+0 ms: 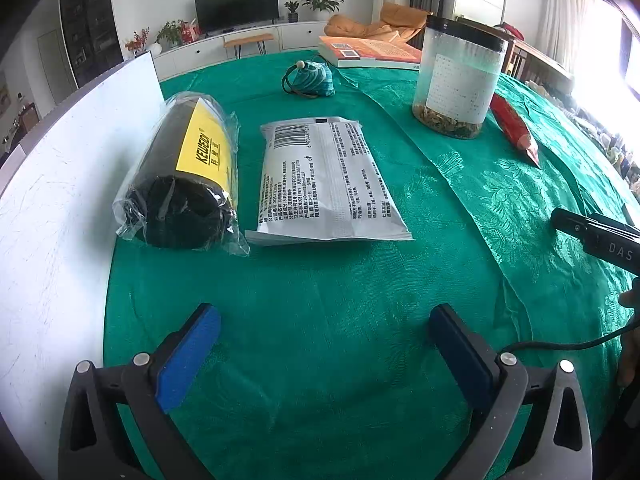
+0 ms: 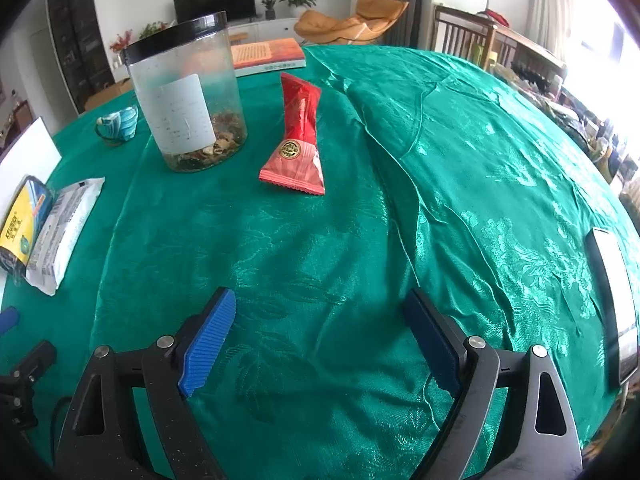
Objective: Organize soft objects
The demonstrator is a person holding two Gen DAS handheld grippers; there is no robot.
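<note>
Both grippers, left (image 1: 324,344) and right (image 2: 320,336), gape empty over tablecloth (image 1: 320,280); roll (image 1: 188,172) and pack (image 1: 324,184) ahead of left, near board (image 1: 52,200) edge.

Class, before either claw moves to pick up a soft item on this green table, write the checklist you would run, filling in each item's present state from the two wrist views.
1. Left claw open and holding nothing: ok.
2. Right claw open and holding nothing: ok.
3. White wipes pack lying flat, nothing on top: ok.
4. Black roll in clear wrap apart from the wipes pack: cannot tell; their edges sit very close.
5. Red sachet clear of the lidded jar: ok, a gap shows between them.
6. A place to gather the soft items: cannot tell; no container is evident.
</note>
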